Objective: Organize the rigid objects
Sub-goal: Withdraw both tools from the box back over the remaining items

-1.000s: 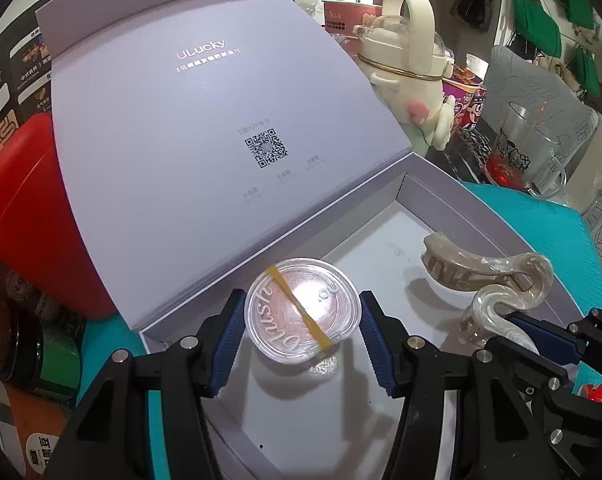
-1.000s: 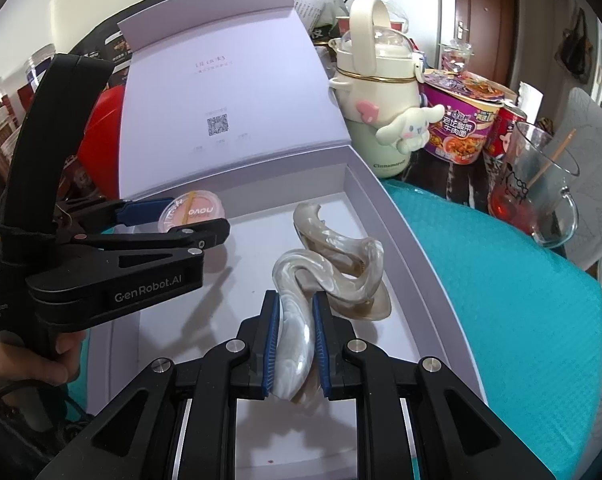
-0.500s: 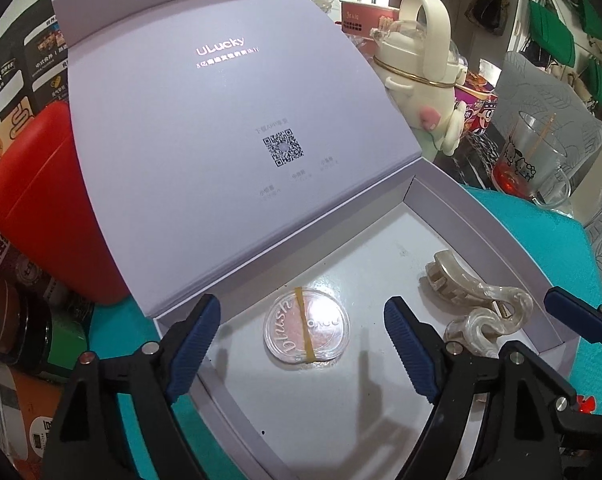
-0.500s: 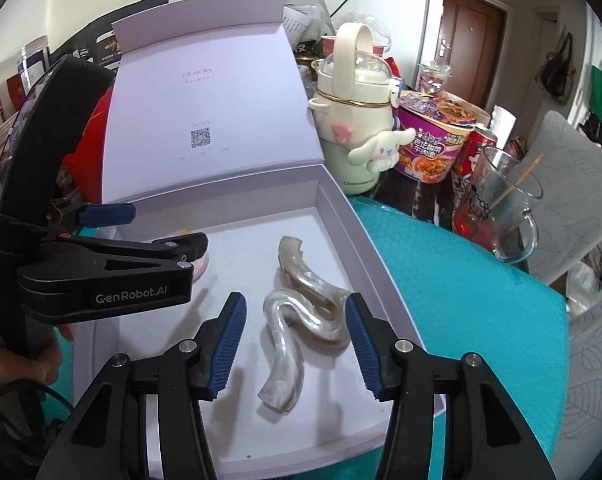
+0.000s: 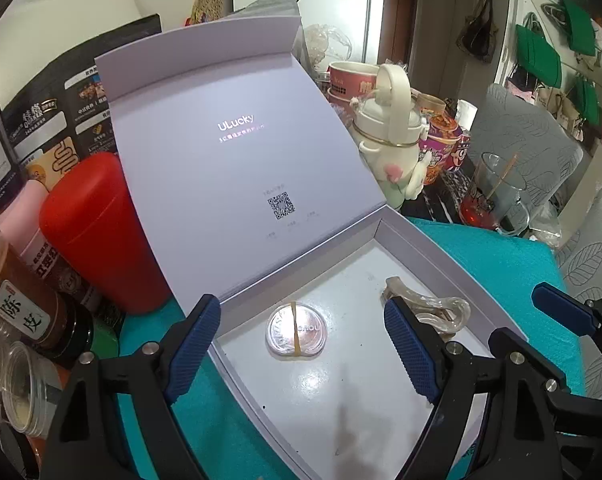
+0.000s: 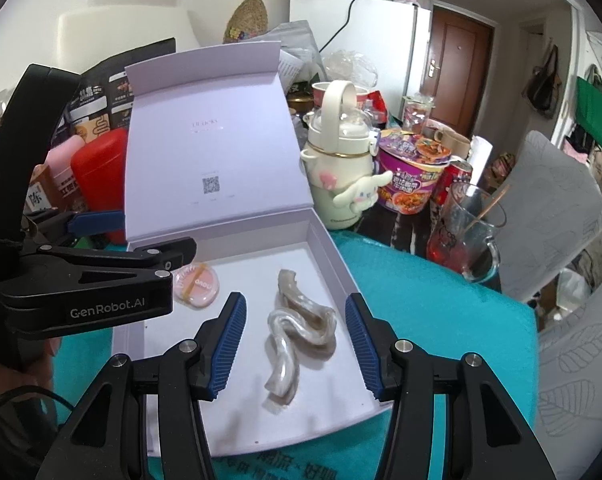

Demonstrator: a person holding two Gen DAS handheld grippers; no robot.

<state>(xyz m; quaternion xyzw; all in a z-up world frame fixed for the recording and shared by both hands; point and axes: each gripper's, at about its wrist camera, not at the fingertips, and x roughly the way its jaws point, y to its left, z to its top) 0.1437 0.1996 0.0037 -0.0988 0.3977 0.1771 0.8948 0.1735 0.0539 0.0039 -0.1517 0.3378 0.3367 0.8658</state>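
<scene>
An open lilac gift box (image 5: 421,248) (image 6: 329,248) lies on the teal cloth, its lid standing up behind. Inside lie a round clear compact with a yellow band (image 5: 296,331) (image 6: 196,285) and a pearly wavy hair claw clip (image 6: 301,320) (image 5: 433,308). My left gripper (image 5: 301,352) is open and empty, raised above the compact. My right gripper (image 6: 295,344) is open and empty, raised above the clip. The left gripper's body shows at the left of the right wrist view (image 6: 101,280).
A red canister (image 5: 97,232), jars and snack bags stand left of the box. A cream character bottle (image 6: 341,160), a purple noodle cup (image 6: 413,176) and a glass mug (image 6: 469,232) stand behind right. A grey leaf-print chair (image 6: 557,216) is at the right.
Both grippers opened, letting go of the compact and the hair clip inside the box, then pulled up and back. Both things now lie on the box floor.
</scene>
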